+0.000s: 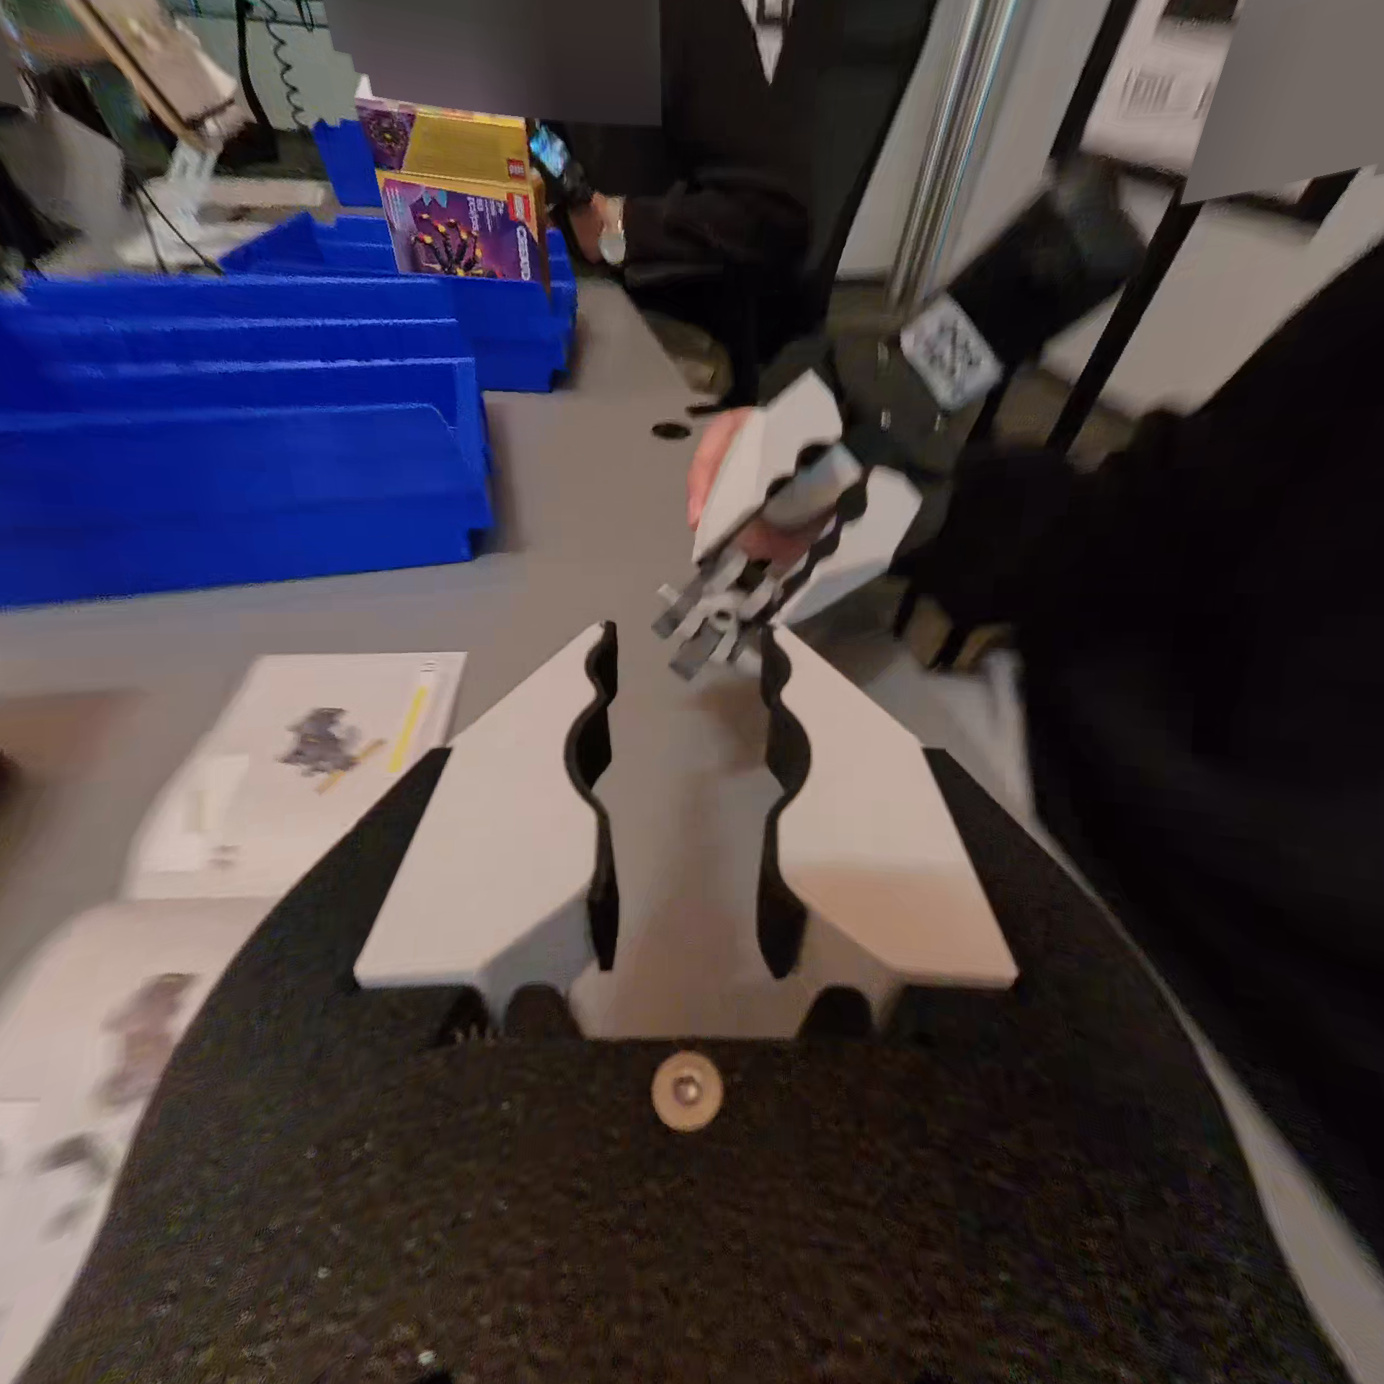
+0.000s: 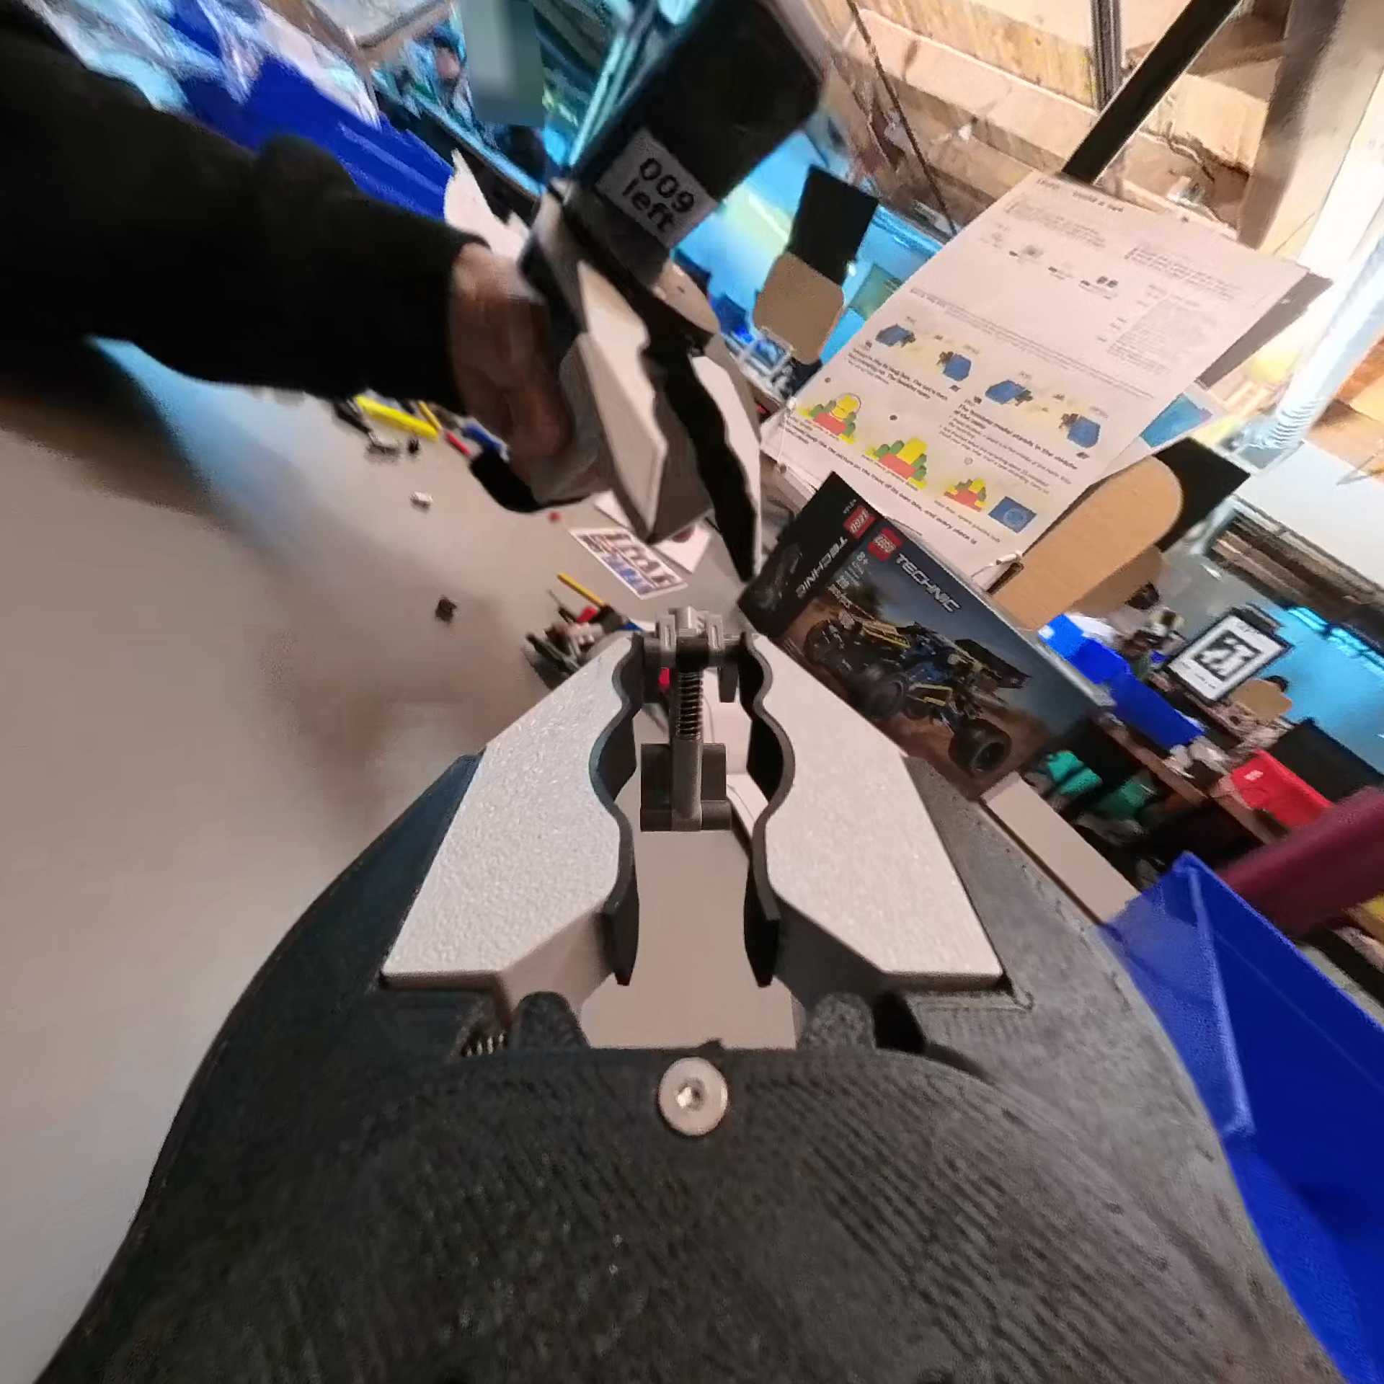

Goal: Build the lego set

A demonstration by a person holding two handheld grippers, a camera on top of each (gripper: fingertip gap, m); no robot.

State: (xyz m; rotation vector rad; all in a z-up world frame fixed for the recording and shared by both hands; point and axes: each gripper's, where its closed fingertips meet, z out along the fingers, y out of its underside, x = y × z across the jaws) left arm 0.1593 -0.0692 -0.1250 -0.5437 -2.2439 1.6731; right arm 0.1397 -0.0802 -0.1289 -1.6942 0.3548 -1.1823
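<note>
While the grey lego assembly point(image 2: 683, 719) is being pinched between the fingers of the right claw point(image 2: 685, 659), just above the bench point(image 2: 150, 674), it is being judged as light and stiff, but fragile at its joints. A thin rod with a coiled spring is being seen down its middle; this part is probably being best left alone, and the hold is better taken on the blocky frame ends. The smooth plastic is likely to slip under a weak pinch. The left claw point(image 1: 689, 651) is being held spread and empty, near the assembly. The far side of the assembly is being hidden by the fingers. The instruction booklet point(image 1: 299, 764) at the left is being blurred, so its step cannot be made out.
</note>
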